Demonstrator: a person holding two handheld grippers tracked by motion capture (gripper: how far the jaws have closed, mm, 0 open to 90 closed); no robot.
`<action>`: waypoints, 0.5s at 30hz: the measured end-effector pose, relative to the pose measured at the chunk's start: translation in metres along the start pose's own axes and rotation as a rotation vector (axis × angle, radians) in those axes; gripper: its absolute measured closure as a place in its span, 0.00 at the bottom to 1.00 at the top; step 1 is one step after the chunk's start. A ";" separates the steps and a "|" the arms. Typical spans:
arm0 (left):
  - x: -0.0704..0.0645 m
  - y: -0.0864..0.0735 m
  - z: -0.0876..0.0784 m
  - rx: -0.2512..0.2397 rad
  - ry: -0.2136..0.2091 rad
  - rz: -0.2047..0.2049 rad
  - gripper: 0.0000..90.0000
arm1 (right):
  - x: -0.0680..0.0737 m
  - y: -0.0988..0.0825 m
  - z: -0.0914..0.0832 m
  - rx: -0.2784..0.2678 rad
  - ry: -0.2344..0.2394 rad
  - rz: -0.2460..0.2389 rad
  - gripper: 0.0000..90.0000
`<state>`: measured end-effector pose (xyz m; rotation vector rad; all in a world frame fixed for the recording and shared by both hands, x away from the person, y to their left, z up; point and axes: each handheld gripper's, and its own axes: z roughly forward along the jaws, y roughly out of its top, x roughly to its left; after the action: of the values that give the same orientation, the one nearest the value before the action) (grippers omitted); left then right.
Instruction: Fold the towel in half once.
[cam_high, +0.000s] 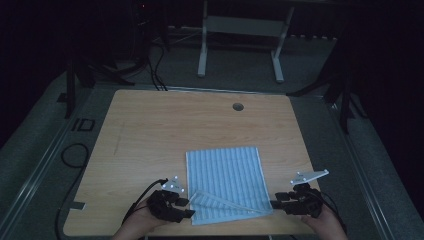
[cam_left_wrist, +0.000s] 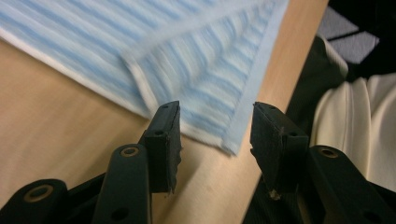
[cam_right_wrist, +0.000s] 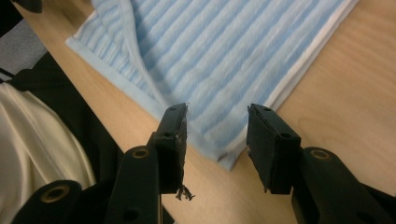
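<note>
High view: one striped blue towel (cam_high: 225, 182) flat on tabletop (cam_high: 165, 130) near front edge, near hem folded over. Two hand-held grippers: left hand-held gripper (cam_high: 186, 207) at near left corner, right hand-held gripper (cam_high: 274, 202) at near right corner.

Left gripper view: jaws released, apart, towel corner (cam_left_wrist: 229, 144) between, unpinched.

Right gripper view: jaws released, towel corner (cam_right_wrist: 224, 156) between, unpinched.

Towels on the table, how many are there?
1. A blue striped towel lies on the table at its near edge, between the left gripper and right gripper.
</note>
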<state>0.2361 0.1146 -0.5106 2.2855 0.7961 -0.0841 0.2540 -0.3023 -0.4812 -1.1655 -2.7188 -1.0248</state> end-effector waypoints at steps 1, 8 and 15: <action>0.003 0.002 0.000 -0.004 0.016 0.003 0.59 | 0.001 0.002 0.001 0.000 -0.001 -0.009 0.64; 0.035 0.023 0.018 -0.003 0.063 -0.035 0.59 | 0.005 0.012 0.012 0.003 -0.014 -0.044 0.66; 0.045 0.036 0.040 0.055 0.021 0.010 0.62 | -0.003 0.010 0.013 0.002 -0.036 -0.021 0.68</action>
<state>0.2992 0.0922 -0.5307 2.3458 0.8023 -0.0786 0.2653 -0.2919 -0.4865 -1.1693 -2.7643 -1.0130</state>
